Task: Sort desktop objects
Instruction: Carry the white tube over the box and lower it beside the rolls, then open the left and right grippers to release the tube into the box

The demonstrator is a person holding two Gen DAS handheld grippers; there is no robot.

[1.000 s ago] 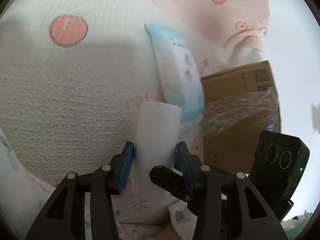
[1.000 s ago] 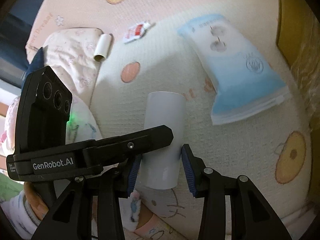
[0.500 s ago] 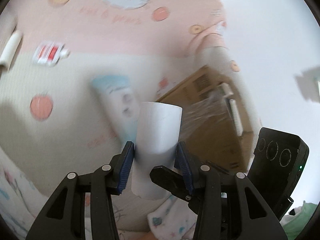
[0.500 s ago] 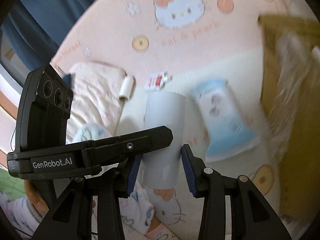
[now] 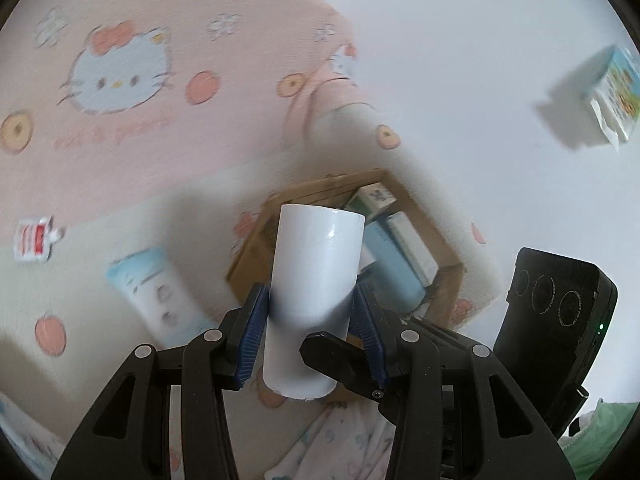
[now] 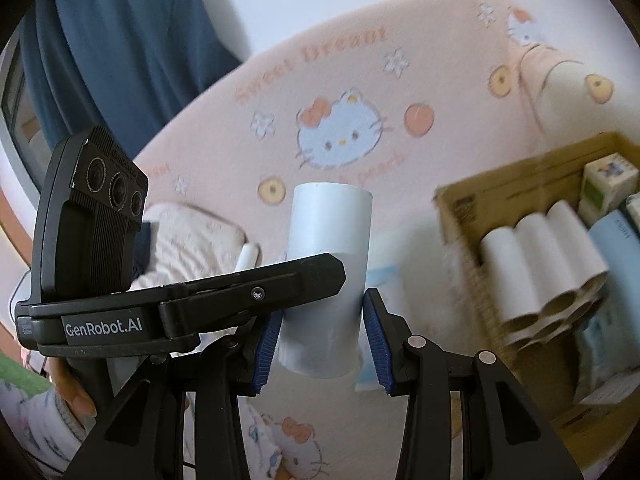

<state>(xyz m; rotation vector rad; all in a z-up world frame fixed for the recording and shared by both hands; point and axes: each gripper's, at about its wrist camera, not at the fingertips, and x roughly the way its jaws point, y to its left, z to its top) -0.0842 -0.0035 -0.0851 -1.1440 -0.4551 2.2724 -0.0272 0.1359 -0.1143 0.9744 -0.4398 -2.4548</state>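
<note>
A white plastic tube (image 5: pixel 316 264) hangs in the air, clamped from both sides. My left gripper (image 5: pixel 312 332) is shut on its lower part, blue pads (image 5: pixel 256 332) pressing each flank. The right gripper (image 6: pixel 322 336) is shut on the same tube (image 6: pixel 330 228), crossing under the left one, whose black body (image 6: pixel 92 216) fills the left of the right wrist view. Below and to the right stands an open cardboard box (image 6: pixel 452 208) holding a bundle of white rolls (image 6: pixel 540 252) and small cartons. In the left wrist view the box (image 5: pixel 448 256) lies right behind the tube.
On the cream and pink cartoon-print blanket lie a blue wipes pack (image 5: pixel 160 296), a red and white sachet (image 5: pixel 34 238) and a small paper roll (image 6: pixel 246 258). A patterned pillow (image 6: pixel 188 236) sits at the left. White wall behind, blue curtain (image 6: pixel 120 40) at far left.
Both grippers have risen with the tube held between them. The blanket has dropped away, and the box's open top with its contents has come into view.
</note>
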